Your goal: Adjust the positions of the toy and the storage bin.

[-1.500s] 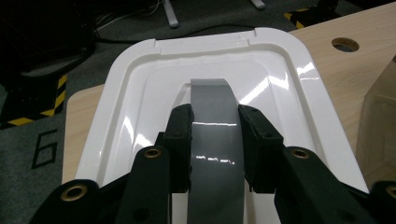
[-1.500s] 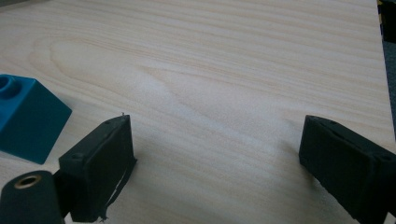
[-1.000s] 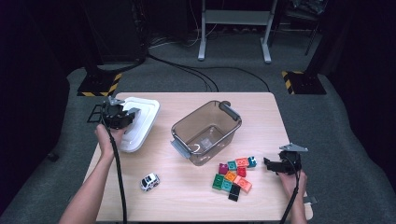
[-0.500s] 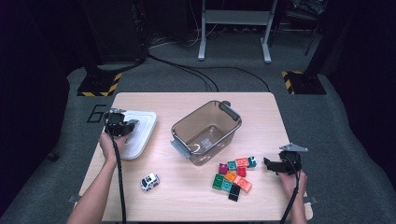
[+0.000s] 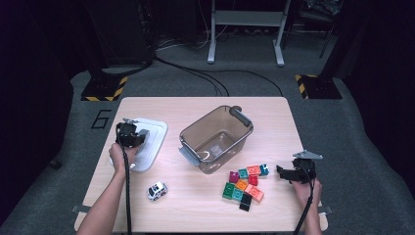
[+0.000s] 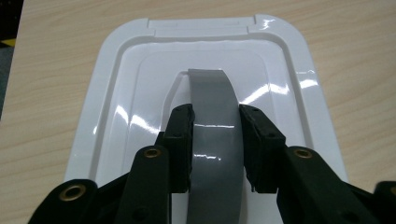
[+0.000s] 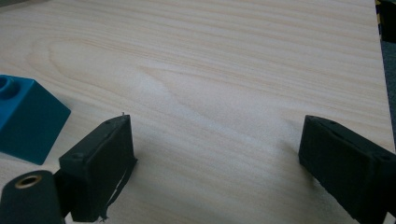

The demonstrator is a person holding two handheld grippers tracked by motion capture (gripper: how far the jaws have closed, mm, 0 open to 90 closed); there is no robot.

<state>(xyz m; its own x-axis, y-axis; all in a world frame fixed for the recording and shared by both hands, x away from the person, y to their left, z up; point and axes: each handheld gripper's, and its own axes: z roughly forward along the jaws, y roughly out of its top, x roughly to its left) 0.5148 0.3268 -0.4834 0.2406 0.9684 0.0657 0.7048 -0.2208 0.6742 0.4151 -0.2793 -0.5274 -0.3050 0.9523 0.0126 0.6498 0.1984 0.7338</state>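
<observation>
Lowered onto the table, white lid (image 5: pixel 149 142); left gripper (image 6: pixel 215 135) jaws easing off its grey handle (image 6: pixel 215 121); right gripper (image 7: pixel 215 154) jaws wide.

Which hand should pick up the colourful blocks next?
Probably the right. The right gripper rests open on the wooden table right beside the pile of colourful plastic blocks. The left gripper is across the table, at the white plastic lid's grey handle.

A large dark "6" (image 5: pixel 100 119) is marked on the grey floor (image 5: pixel 68 127), just beside the tabletop's (image 5: pixel 274 112) far left corner. Nothing else is legible.
</observation>
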